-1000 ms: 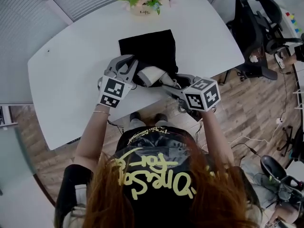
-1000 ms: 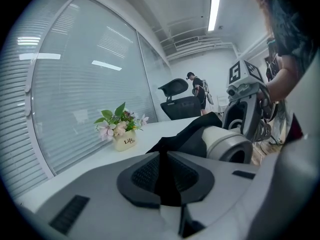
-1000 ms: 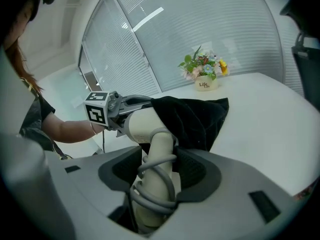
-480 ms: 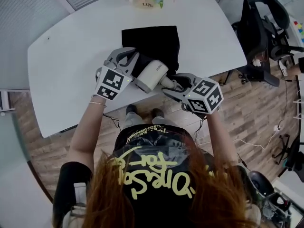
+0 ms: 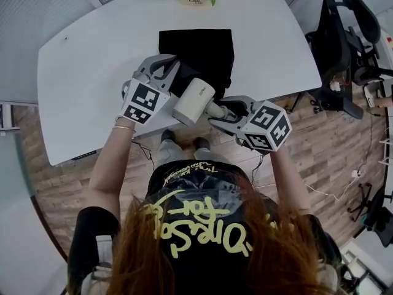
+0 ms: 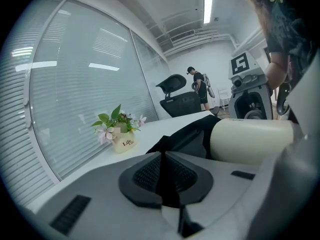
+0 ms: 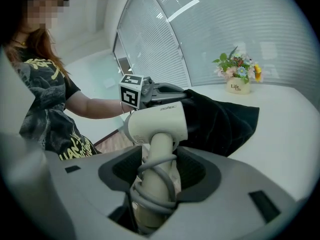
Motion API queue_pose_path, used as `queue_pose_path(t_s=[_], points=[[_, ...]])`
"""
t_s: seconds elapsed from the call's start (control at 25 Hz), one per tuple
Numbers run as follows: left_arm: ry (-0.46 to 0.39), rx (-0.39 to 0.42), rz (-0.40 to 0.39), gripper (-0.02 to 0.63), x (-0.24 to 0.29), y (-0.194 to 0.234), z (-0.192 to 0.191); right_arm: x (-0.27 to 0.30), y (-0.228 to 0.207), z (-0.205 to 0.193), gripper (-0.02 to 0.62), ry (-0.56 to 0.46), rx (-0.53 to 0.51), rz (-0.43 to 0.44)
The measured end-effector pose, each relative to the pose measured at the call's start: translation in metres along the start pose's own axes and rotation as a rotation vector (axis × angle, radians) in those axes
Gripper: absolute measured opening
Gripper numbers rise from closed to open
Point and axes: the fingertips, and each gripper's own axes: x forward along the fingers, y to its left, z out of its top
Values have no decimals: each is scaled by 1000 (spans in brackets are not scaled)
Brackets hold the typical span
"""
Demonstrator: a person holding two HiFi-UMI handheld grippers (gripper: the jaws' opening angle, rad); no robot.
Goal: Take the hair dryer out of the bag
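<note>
R gripper (image 5: pixel 222 110) clamped on hair dryer (image 5: pixel 194 98) handle (image 7: pixel 160 146): rigid, lightish, top-heavy, so grip there. L gripper (image 5: pixel 167 71) just closed, prob. pinching bag (image 5: pixel 206 48) edge.

We are looking at a brightly, evenly lit room. A ceiling strip light (image 6: pixel 208 4) is glowing overhead and streaking reflections across the glass wall (image 6: pixel 85 79). The white desk (image 5: pixel 92 78) is showing only faint shadows, the black bag (image 5: pixel 196 48) is showing hardly any fold detail, and the hair dryer (image 7: pixel 157 124) is catching a soft sheen. Both gripper views are bending and darkening at their corners.
</note>
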Motion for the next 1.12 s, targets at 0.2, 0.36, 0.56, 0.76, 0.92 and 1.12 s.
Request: queue_pose_path(t_s=[0.2, 0.36, 0.56, 0.76, 0.92, 1.12], points=[[4, -1, 17, 17, -1, -4, 0, -1, 12, -5, 221, 12, -31, 31], [6, -1, 32, 17, -3, -8, 2, -8, 20, -7, 221, 12, -45, 49], [15, 22, 57, 17, -12, -14, 2, -22, 34, 2, 222, -33, -43, 91], [23, 37, 70, 17, -21, -21, 4, -37, 42, 13, 221, -69, -52, 88], [26, 30, 83, 17, -24, -25, 5, -49, 40, 21, 221, -90, -50, 81], [26, 36, 84, 17, -27, -29, 8, -58, 38, 30, 221, -107, -42, 71]])
